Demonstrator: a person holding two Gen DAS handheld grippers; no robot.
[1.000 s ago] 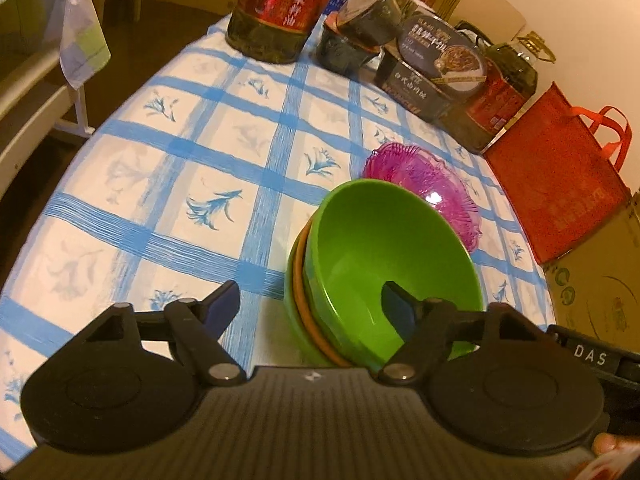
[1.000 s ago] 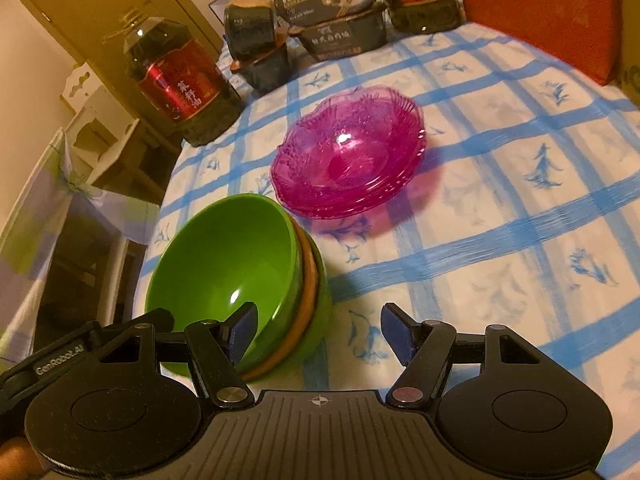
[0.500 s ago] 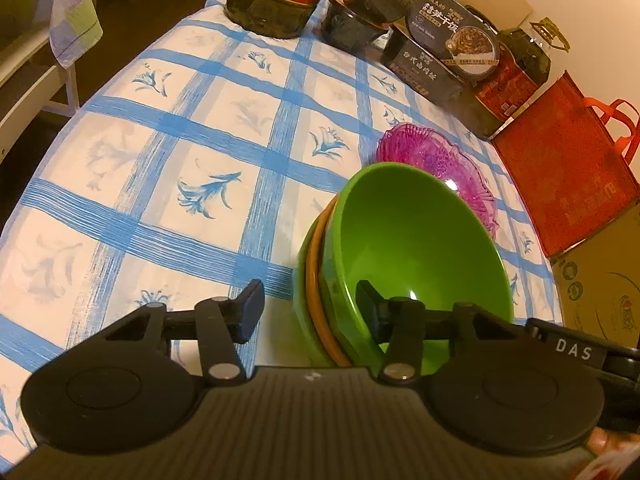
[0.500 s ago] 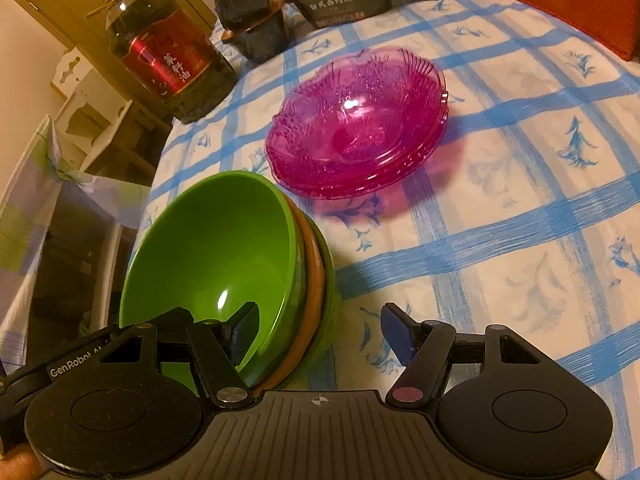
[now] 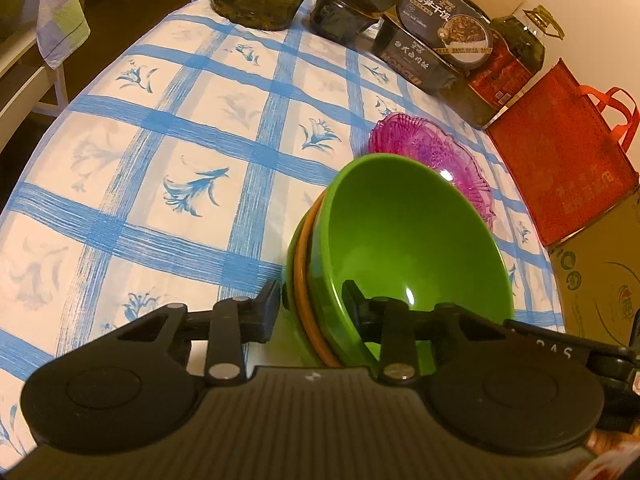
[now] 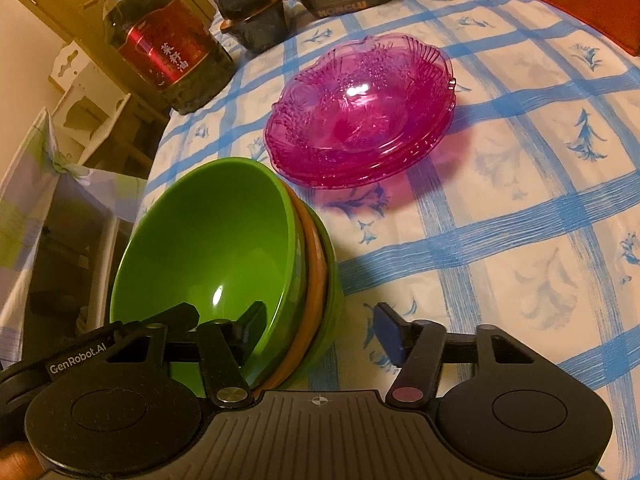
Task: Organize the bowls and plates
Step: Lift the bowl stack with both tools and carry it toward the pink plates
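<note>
**Green bowls straddled from both sides**

Green bowls, nested with an orange one, sit between each claw's closing fingers. Left claw touches their rim; right claw shows a gap. Pink plates lie beyond, clearest from the right.

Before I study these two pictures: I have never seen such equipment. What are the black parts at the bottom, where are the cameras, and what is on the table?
There is no robot. A person holds a tool in each hand, each with two fingers and a camera looking along them. One picture comes from the left gripper, the other from the right gripper. On the checked tablecloth stand a stack of bowls, stacked pink glass plates, an oil bottle and food boxes. Both pairs of fingers have just been closing across the stack's rim. The left pair appears to pinch it. The right pair straddles it, its outer finger still apart.
</note>
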